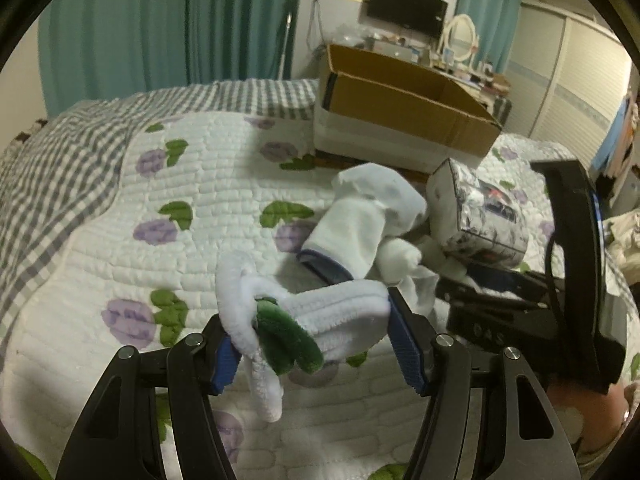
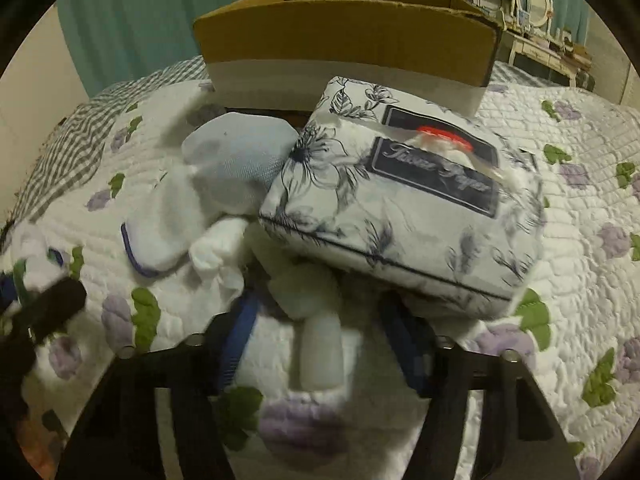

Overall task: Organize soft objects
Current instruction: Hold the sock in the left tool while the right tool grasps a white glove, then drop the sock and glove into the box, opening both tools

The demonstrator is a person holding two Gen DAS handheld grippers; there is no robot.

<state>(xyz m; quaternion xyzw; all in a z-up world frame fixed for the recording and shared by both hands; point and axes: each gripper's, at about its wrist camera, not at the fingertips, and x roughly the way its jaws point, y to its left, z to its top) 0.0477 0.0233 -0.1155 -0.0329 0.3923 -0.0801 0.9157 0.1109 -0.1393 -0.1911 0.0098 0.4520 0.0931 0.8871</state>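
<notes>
Left wrist view: the left gripper (image 1: 316, 344) stands with its blue-padded fingers (image 1: 406, 350) spread wide, a white fluffy plush piece with green leaf-shaped parts (image 1: 296, 320) lying across the gap between them and draped over the left finger; whether the pads press it cannot be told; beyond the fingertips a white sock with a dark blue cuff (image 1: 352, 228) lies on the floral quilted bedspread (image 1: 120, 232), with crumpled white cloth (image 1: 400, 258) just to its right; farther ahead stands an open cardboard box (image 1: 400, 112); to the right of the fingers the right gripper (image 1: 532, 300) reaches in under a tissue paper pack (image 1: 480, 216) printed with dark flowers.

Right wrist view: the right gripper (image 2: 320, 344) has its fingers set wide apart, one blue pad (image 2: 236, 344) showing at the left; between them lies a small white roll-like soft piece (image 2: 320, 356), blurred, apparently untouched by either pad; the tissue paper pack (image 2: 404, 208) sits tilted just ahead of and above the fingertips, overlapping the right finger; the white sock (image 2: 188, 208) lies ahead and to the left, touching the pack; the cardboard box (image 2: 348, 36) stands directly behind both; the left gripper (image 2: 48, 308) appears blurred at the far left edge.
</notes>
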